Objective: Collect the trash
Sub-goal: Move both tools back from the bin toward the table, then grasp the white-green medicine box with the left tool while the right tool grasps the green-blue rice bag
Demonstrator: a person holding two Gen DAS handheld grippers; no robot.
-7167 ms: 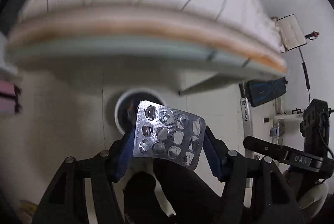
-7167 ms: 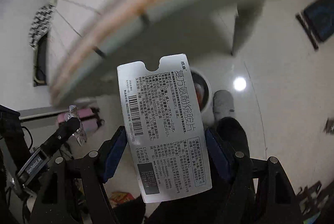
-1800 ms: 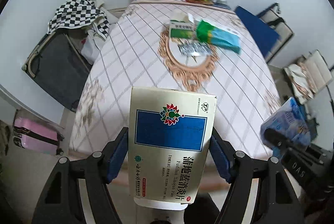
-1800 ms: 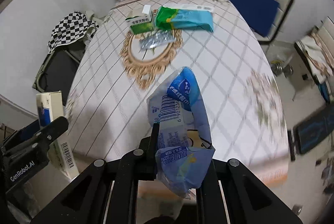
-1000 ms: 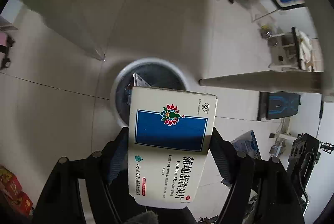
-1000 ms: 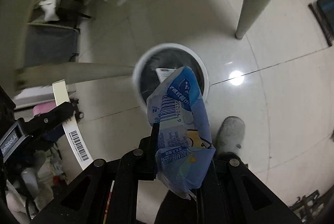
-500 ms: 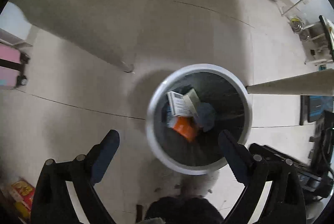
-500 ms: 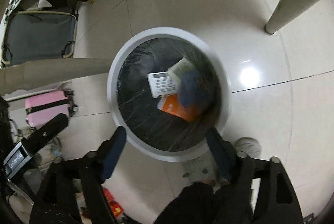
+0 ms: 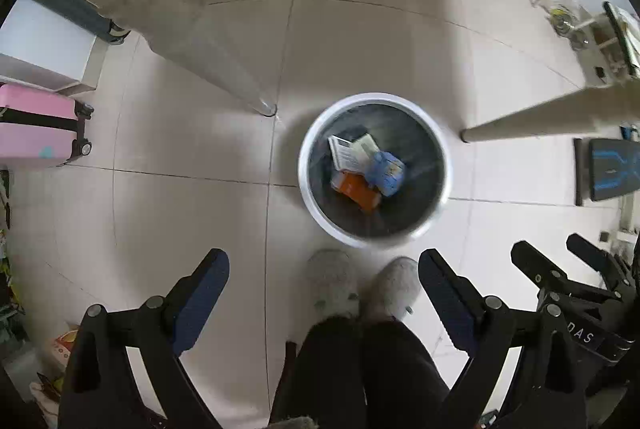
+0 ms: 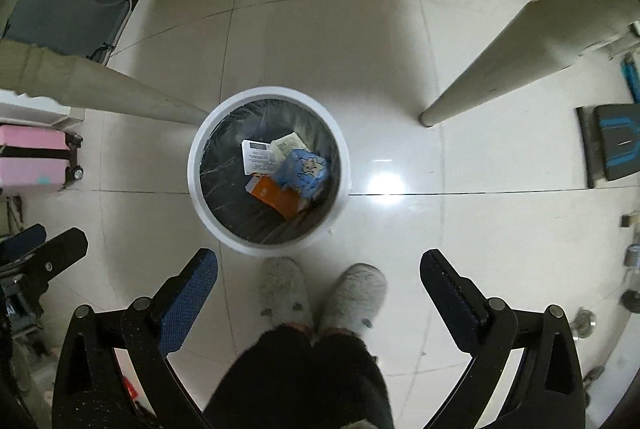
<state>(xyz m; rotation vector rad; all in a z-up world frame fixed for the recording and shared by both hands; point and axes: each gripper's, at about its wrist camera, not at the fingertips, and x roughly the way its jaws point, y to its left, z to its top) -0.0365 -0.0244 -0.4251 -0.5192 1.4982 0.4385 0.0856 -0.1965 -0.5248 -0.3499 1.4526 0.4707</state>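
A round white trash bin (image 9: 316,201) with a black liner stands on the tiled floor; it also shows in the right wrist view (image 10: 195,185). Inside lie a crumpled blue wrapper (image 9: 386,170) (image 10: 303,169), an orange box (image 9: 356,189) (image 10: 274,195) and white medicine boxes (image 9: 346,151) (image 10: 258,157). My left gripper (image 9: 324,269) is open and empty, above the floor, near side of the bin. My right gripper (image 10: 318,261) is open and empty, also just short of the bin. The right gripper's body (image 9: 576,293) shows at the lower right of the left wrist view.
The person's grey slippers (image 9: 360,281) (image 10: 320,293) stand just before the bin. Two pale table legs (image 10: 492,69) (image 10: 100,85) flank it. A pink suitcase (image 9: 36,125) is at the left, a dark blue-marked scale (image 10: 616,141) at the right, chairs and boxes at the far side.
Both grippers have let go: the medicine box and the blue wrapper dropped into the bin. Both grippers have since pulled back, so the bin looks smaller and the slippers show.
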